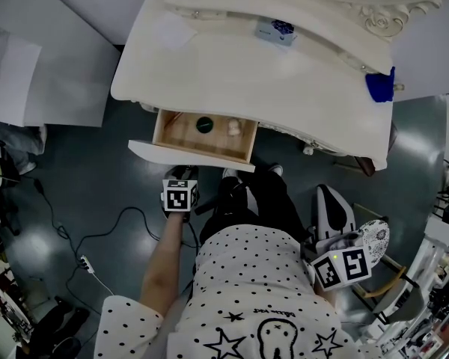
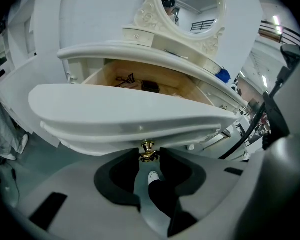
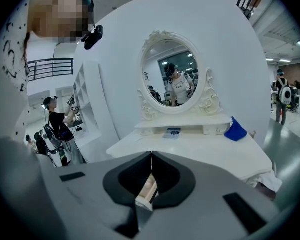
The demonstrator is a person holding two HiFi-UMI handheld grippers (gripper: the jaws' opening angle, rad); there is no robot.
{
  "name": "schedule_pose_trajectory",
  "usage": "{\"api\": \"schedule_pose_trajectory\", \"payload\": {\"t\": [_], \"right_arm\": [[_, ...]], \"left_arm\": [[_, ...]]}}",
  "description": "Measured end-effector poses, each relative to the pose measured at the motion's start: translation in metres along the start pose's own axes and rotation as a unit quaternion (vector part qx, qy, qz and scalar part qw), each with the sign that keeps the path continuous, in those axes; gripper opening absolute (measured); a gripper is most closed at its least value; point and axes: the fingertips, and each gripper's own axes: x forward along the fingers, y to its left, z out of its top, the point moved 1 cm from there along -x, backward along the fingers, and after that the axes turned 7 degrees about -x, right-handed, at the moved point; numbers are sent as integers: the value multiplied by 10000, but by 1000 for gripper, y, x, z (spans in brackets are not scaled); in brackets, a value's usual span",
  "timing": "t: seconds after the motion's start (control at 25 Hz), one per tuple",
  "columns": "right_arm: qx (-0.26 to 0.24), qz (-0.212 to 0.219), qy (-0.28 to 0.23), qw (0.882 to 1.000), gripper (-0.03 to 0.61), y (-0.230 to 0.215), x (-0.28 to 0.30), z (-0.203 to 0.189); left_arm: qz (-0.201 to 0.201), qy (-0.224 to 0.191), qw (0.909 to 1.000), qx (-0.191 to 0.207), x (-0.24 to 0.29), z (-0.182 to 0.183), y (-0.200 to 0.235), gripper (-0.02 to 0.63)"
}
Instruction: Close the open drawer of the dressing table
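Observation:
The white dressing table (image 1: 232,73) has one drawer (image 1: 181,136) pulled out, its white front panel (image 1: 187,156) facing me. In the left gripper view the panel (image 2: 125,116) fills the middle, with a small brass knob (image 2: 148,150) under its lower edge. My left gripper (image 2: 148,154) is shut on that knob, one jaw tip on each side of it. In the head view the left gripper (image 1: 185,175) sits right at the drawer front. My right gripper (image 3: 151,158) is shut on nothing, held back by my right side and facing the table and mirror (image 3: 171,79).
The drawer holds a dark round item (image 1: 204,124) and pale items (image 1: 233,127). A blue cloth (image 1: 379,86) and a small box (image 1: 275,31) lie on the tabletop. A cable with a power strip (image 1: 86,264) runs over the floor at left. Other people stand far off.

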Motion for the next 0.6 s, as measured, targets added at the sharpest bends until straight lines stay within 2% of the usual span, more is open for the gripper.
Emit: {"api": "schedule_pose_trajectory", "payload": {"t": [0.6], "right_arm": [[22,-193,-137,9997,9,-5,-10,4]], "left_arm": [[-37,-256,9997,0,8,21,-1,140]]}}
